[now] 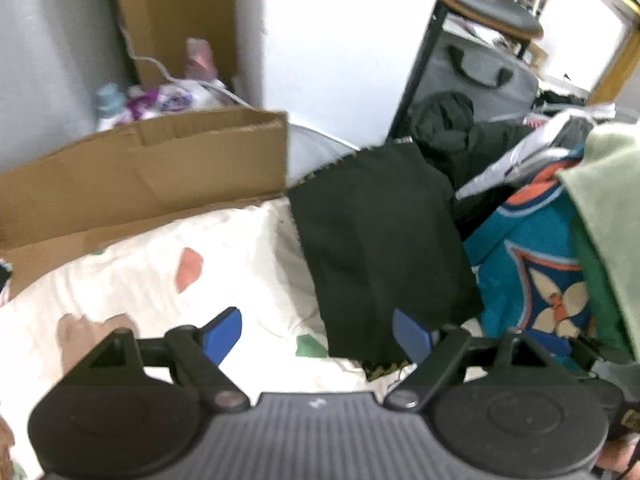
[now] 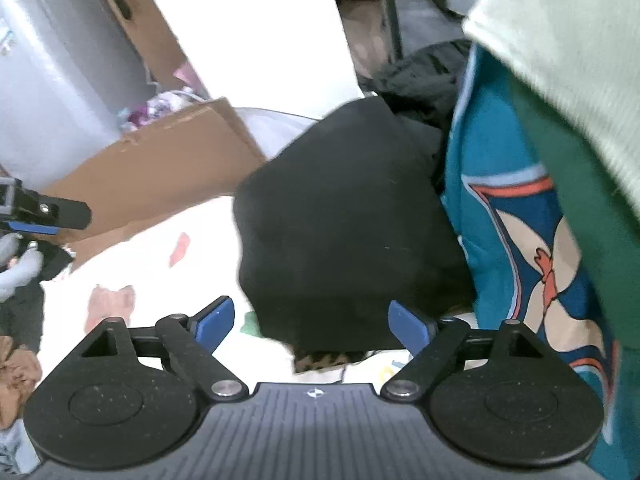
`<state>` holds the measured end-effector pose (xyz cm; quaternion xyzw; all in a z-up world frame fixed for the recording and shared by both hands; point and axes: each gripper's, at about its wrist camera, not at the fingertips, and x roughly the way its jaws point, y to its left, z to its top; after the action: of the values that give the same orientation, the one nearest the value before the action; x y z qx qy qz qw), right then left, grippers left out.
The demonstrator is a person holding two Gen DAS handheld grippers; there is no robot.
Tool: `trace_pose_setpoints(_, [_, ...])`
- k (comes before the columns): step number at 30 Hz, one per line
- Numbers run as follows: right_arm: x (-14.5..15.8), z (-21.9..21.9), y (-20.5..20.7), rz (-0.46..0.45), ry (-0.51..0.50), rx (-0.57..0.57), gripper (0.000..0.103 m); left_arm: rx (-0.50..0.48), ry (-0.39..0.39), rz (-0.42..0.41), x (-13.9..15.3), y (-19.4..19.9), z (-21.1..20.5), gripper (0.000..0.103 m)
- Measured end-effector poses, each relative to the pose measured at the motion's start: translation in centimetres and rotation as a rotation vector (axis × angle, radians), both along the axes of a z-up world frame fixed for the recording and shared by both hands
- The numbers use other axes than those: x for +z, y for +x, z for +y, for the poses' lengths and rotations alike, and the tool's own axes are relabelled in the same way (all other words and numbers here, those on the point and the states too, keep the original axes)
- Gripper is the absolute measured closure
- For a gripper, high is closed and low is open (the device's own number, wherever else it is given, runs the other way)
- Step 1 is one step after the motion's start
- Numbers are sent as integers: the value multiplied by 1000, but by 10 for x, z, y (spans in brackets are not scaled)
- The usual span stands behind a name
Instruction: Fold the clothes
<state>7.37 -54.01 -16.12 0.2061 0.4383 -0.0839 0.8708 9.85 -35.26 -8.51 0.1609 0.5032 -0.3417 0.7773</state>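
Note:
A folded black garment (image 1: 380,240) (image 2: 344,220) lies on a white bed sheet (image 1: 160,280) (image 2: 160,264) with coloured patches. My left gripper (image 1: 316,334) hovers above the sheet, open, with nothing between its blue pads; the garment lies below and ahead of its right finger. My right gripper (image 2: 310,326) is also open and empty, high over the near end of the garment. The left gripper's fingers (image 2: 48,212) show at the left edge of the right wrist view. A teal patterned cloth (image 1: 532,280) (image 2: 520,220) and a pale green cloth (image 1: 608,208) (image 2: 568,52) lie to the right.
A flattened cardboard box (image 1: 140,176) (image 2: 160,168) lies along the far side of the bed. More dark clothes (image 1: 460,136) are piled behind the black garment, before a grey bag (image 1: 480,76) in a black frame. Bottles and packets (image 1: 160,96) stand by the wall.

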Motion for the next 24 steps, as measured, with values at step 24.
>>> trace_pose_setpoints(24, [245,93,-78,14,-54,45,6,162,-64,-85,216,-28,203,9])
